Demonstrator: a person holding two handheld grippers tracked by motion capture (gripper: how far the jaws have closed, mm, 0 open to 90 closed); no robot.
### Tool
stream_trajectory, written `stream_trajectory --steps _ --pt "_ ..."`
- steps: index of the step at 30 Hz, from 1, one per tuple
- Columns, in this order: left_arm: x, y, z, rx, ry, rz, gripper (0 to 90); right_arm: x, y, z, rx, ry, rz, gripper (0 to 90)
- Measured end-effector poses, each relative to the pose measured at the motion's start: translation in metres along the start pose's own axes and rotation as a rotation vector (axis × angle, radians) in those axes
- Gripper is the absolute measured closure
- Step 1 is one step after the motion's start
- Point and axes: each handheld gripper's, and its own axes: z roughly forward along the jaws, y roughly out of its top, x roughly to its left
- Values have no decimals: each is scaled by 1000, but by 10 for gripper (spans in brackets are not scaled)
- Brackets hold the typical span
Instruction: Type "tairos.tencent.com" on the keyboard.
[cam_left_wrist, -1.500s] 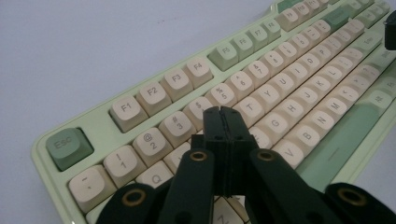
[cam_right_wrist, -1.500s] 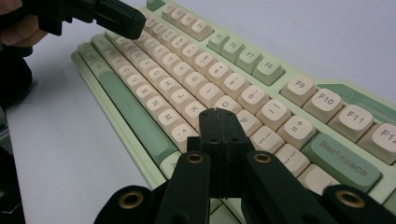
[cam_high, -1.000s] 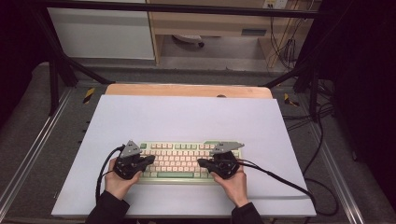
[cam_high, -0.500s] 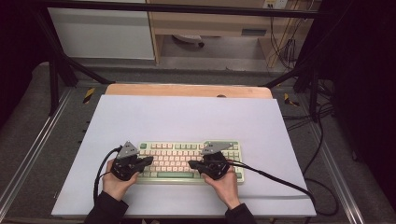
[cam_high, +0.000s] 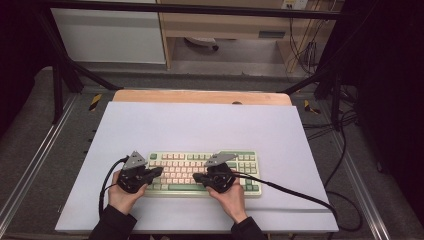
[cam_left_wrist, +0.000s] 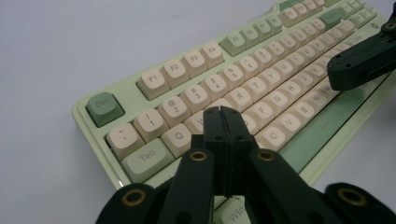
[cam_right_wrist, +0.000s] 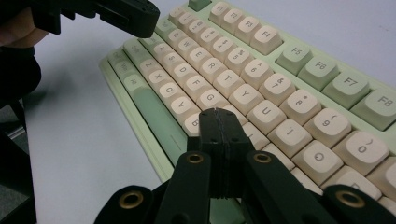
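A pale green keyboard (cam_high: 186, 163) with cream and green keys lies on the white table top near the front edge. My left gripper (cam_high: 159, 171) is shut, and its tip hovers over the keyboard's left end. In the left gripper view its closed jaws (cam_left_wrist: 223, 113) point at the keys around W and E. My right gripper (cam_high: 196, 177) is also shut, and its tip sits over the middle of the keyboard. In the right gripper view its jaws (cam_right_wrist: 217, 114) rest near the H and B keys. Neither gripper holds anything.
The white sheet (cam_high: 200, 125) covers the table, with a wooden strip (cam_high: 200, 96) along its far edge. A black cable (cam_high: 300, 196) trails right from the right gripper, and another loops left of the left hand. Metal frame rails run along both sides.
My right gripper has slid left along the keyboard, from its right part to the middle. The left gripper has stayed almost in place.
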Motion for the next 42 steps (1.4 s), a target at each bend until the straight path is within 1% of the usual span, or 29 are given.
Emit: stream_trajectory --steps 5,10,21,23,26,27,33,38,42 --pt "0 0 1 1 -1 -1 900 0 -2 5 8 4 6 900" --pt "0 0 1 4 -1 3 900 0 -4 8 15 2 2 900" --pt "0 0 1 3 2 1 900 1 -5 9 15 5 -4 900" --pt "0 0 1 2 3 0 900 0 -6 10 27 3 -11 900" --pt "1 0 0 0 4 0 900 1 -6 10 26 8 -3 900" --pt "1 0 0 0 3 0 900 0 -6 10 23 6 -7 900" --pt "0 0 0 -1 4 1 900 1 -1 2 10 -5 -9 900" --pt "1 0 0 -4 4 0 900 -1 4 -8 -1 -23 -25 900" --pt "0 0 -1 -6 3 0 900 -3 7 -15 0 -35 -36 900"
